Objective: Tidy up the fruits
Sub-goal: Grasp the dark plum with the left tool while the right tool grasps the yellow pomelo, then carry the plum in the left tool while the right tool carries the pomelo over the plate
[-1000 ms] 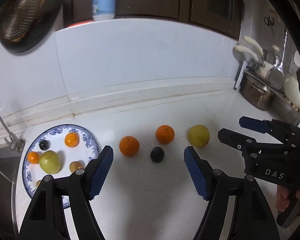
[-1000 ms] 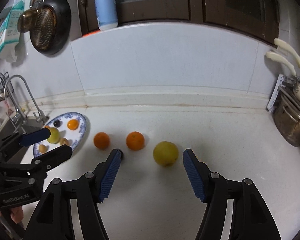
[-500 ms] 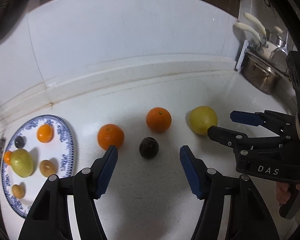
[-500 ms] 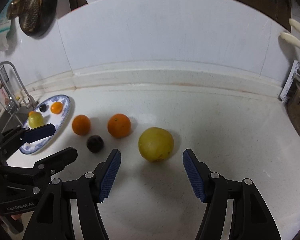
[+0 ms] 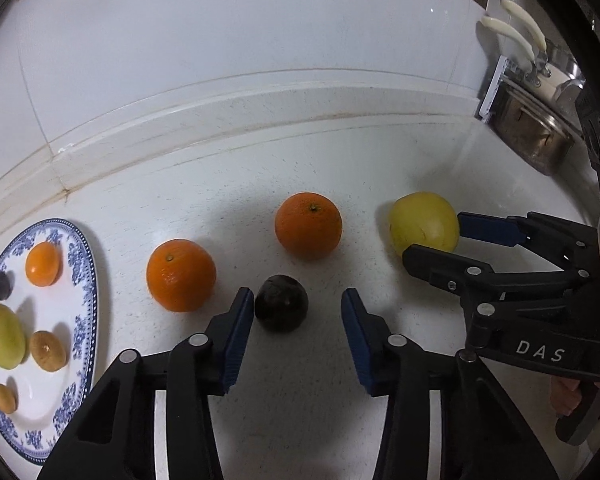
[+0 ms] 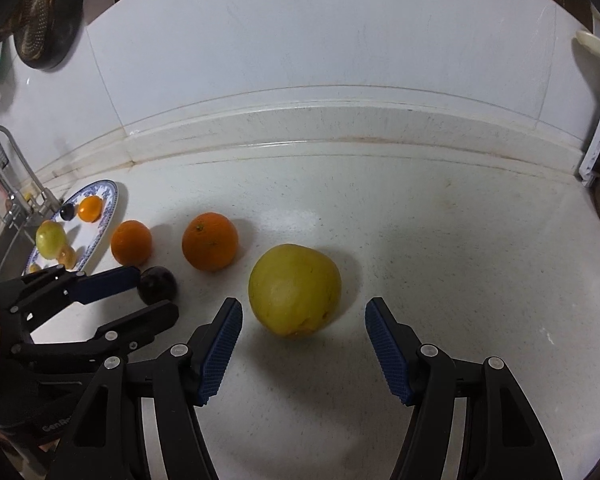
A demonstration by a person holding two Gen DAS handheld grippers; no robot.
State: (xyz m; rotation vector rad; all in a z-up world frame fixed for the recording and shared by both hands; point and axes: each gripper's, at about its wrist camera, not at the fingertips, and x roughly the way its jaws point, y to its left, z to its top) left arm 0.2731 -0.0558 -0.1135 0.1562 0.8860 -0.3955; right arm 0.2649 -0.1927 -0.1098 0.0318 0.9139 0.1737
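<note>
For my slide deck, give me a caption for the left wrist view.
Left gripper fingers closing around a small dark round fruit on the white countertop.

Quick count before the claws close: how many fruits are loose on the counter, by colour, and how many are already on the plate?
Loose on the counter:
Orange: 2, left orange and right orange
Yellow: 1, big yellow fruit
Dark: 1, dark fruit
On the plate, as far as the left wrist view shows: at least 5; the edge cuts it off.
Total: 4 loose, at least 9 in all.
</note>
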